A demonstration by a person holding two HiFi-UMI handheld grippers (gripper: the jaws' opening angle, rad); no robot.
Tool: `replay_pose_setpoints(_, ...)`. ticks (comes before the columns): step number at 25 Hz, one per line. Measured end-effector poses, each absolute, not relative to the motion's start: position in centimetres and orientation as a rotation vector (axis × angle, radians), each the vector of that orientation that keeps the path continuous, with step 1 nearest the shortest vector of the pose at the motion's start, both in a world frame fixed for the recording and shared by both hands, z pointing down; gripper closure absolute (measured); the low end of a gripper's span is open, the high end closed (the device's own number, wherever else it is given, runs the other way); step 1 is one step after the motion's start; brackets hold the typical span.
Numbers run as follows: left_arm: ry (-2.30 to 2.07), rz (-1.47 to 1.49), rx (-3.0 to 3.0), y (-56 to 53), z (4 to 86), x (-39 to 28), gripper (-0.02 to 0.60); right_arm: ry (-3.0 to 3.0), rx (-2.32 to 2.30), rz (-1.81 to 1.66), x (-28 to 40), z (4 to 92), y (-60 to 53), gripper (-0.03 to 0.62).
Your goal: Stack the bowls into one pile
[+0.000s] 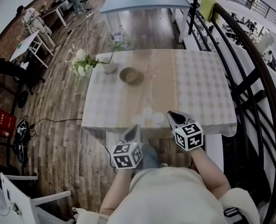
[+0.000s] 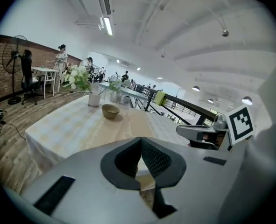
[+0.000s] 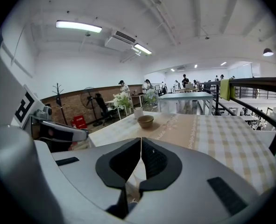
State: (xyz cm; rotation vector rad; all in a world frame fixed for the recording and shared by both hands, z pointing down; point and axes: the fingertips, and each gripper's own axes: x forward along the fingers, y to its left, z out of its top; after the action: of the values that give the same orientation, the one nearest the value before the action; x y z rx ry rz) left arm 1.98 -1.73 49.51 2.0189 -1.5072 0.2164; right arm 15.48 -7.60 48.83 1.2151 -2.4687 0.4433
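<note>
Left hand-held gripper (image 2: 140, 138) and right hand-held gripper (image 3: 141, 139), both pressed together and empty, hover by the bench's (image 1: 201, 90) near edge, tan bowl (image 1: 130, 74) well apart.

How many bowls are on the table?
1. The brown bowl sits on the far side of the table, beside the white flower vase. Others may be nested inside it; I cannot tell.

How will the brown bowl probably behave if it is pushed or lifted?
The bowl looks like glazed ceramic: probably stiff, rather heavy, breakable. It sits low and wide, so a push should slide it, perhaps dragging the cloth, rather than tip it. Its smooth rim may slip.
</note>
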Motion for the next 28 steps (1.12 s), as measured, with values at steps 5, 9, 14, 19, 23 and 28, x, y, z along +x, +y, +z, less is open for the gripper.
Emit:
replay_pose_setpoints(5, -1.484, 0.218, 2.048, 0.9, 49.3, 4.0, 0.578, -2.480, 1.237, 0.416, 17.3, 48.3, -4.2, 0.591)
replay_pose_setpoints(9, -1.473, 0.213, 2.060, 2.8, 49.4, 5.2, 0.578, -2.483, 1.268, 0.430, 18.6, 48.4, -2.1, 0.591)
replay_pose_setpoints(14, -1.461, 0.215, 2.066, 4.3, 49.9, 6.2, 0.578, -2.484, 1.298, 0.439, 20.0, 48.6, -0.5, 0.592)
replay_pose_setpoints(19, -1.449, 0.225, 2.074, 5.2, 49.9, 6.7, 0.578, -2.485, 1.316, 0.446, 20.6, 48.5, 0.3, 0.592)
replay_pose_setpoints(23, -1.446, 0.233, 2.083, 5.5, 49.7, 6.7, 0.578, -2.492, 1.324, 0.458, 20.9, 48.5, 0.6, 0.594)
replay_pose_setpoints(28, -1.449, 0.233, 2.087, 5.1, 49.4, 6.6, 0.578, -2.516, 1.314, 0.431, 20.6, 47.5, 0.3, 0.594)
